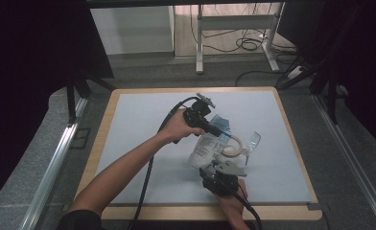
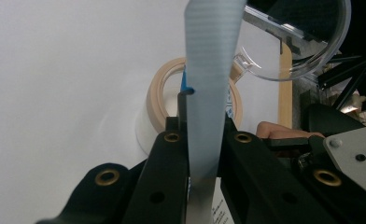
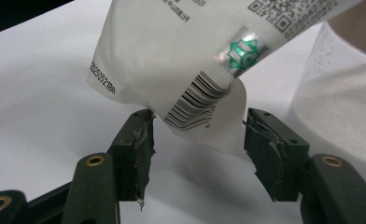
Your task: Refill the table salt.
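Inspection of the white-topped, wood-edged worktop [image 1: 143, 124]: work is confined to the area right of centre, nearer the front edge.

The left tool [image 2: 204, 135] has its jaws together, clamped on the pale blue top strip of a white printed plastic pouch [image 1: 206, 146]. The pouch is held lifted, its lower end hanging toward the front edge.

The right tool [image 3: 197, 135] has its jaws apart. The barcoded bottom corner of the pouch hangs between them, and neither pad presses on it. No grip is made on that side.

A beige roll of tape [image 1: 232, 146] lies on the worktop just right of the pouch. A clear plastic lid [image 1: 253, 142] sits just beyond the roll, toward the right edge. Both are untouched by either tool.

Judgement on progress: the pouch is up and secured at its top. What the pouch holds cannot be told. The lower corner is unsecured, so any pulling, opening or emptying of the pouch appears yet to be done.
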A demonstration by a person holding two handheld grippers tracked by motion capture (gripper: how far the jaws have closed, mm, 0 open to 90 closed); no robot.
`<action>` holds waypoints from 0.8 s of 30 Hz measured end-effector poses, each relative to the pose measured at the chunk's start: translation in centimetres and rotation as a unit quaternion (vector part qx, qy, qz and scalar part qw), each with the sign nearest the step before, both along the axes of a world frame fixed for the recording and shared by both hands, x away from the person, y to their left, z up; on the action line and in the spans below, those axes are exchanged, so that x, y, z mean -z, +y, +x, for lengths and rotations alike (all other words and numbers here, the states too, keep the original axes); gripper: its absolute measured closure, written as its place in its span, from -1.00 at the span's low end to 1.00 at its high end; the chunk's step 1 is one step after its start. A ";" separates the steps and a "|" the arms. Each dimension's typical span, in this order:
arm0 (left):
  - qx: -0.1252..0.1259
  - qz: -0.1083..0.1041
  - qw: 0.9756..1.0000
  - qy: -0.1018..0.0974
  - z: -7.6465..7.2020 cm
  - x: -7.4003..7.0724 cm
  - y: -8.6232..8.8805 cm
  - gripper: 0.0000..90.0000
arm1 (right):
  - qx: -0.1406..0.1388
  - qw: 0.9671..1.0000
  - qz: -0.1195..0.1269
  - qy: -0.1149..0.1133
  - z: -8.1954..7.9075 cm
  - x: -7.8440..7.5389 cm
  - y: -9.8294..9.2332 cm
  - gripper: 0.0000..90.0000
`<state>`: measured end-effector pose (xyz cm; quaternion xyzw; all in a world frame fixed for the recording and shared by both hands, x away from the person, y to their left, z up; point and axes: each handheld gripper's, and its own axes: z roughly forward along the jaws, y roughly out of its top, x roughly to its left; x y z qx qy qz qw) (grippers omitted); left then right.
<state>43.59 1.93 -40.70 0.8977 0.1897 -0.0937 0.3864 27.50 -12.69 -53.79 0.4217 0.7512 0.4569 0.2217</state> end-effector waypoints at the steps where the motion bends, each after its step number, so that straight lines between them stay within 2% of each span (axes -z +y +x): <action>1: -0.002 -0.001 1.000 0.001 0.0 0.0 0.0 0.99 | 0.000 1.000 0.000 0.002 0.0 0.0 0.0 -0.05; 10: -0.008 -0.015 1.000 0.006 -0.1 0.2 0.5 0.99 | -0.001 1.000 -0.002 0.006 0.2 0.1 -0.2 -0.05; 17: -0.004 -0.029 1.000 0.007 -0.3 0.1 1.4 0.99 | -0.010 1.000 -0.010 0.010 0.2 0.2 0.1 -0.10; 20: -0.013 -0.039 0.999 0.009 -0.3 0.1 2.0 0.99 | -0.014 1.000 -0.009 0.012 0.2 0.2 0.2 -0.10; 24: -0.017 -0.038 0.999 0.005 -0.4 0.0 2.5 0.99 | -0.015 1.000 -0.005 0.013 0.3 0.3 0.1 -0.11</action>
